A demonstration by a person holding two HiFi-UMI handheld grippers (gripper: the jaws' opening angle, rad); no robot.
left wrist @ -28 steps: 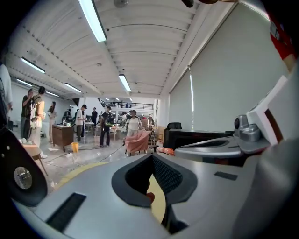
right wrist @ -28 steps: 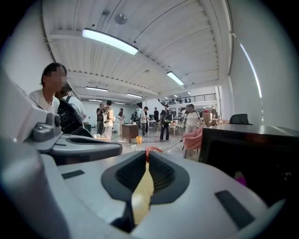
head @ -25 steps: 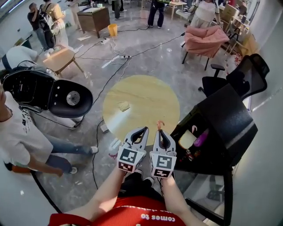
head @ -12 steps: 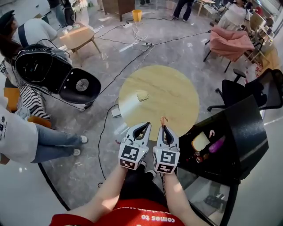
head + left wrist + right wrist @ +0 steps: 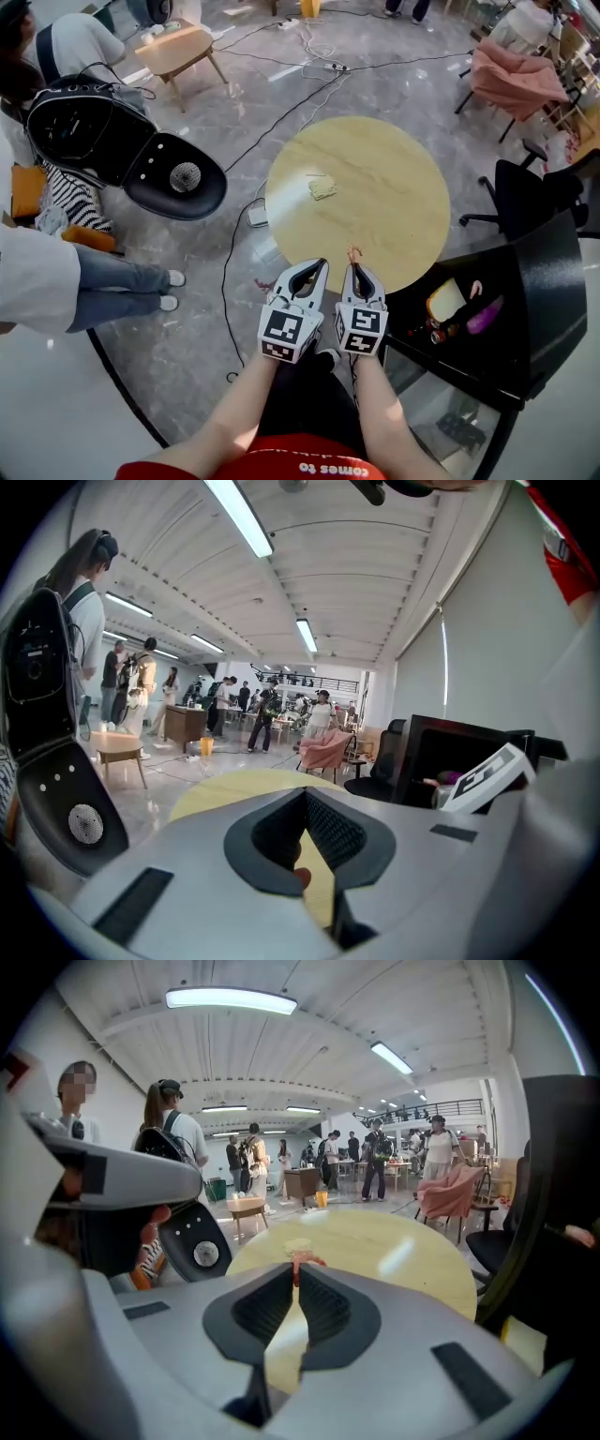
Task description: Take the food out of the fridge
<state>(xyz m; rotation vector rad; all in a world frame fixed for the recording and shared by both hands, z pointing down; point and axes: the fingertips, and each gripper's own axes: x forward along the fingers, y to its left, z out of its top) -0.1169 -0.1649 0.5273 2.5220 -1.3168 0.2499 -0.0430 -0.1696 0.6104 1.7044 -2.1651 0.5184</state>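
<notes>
Clear tabletop ahead of the tongs, fridge close on the right

Beyond the tips of the left tongs [image 5: 319,266] and the right tongs [image 5: 354,261], the round table [image 5: 394,216] is bare except for one small scrap [image 5: 322,188] farther out. Just right of the right tongs, the open black fridge [image 5: 548,281] walls that side. Left of the left tongs is floor crossed by a cable [image 5: 223,309], then a black case [image 5: 141,159] and a person's legs [image 5: 117,286].
</notes>
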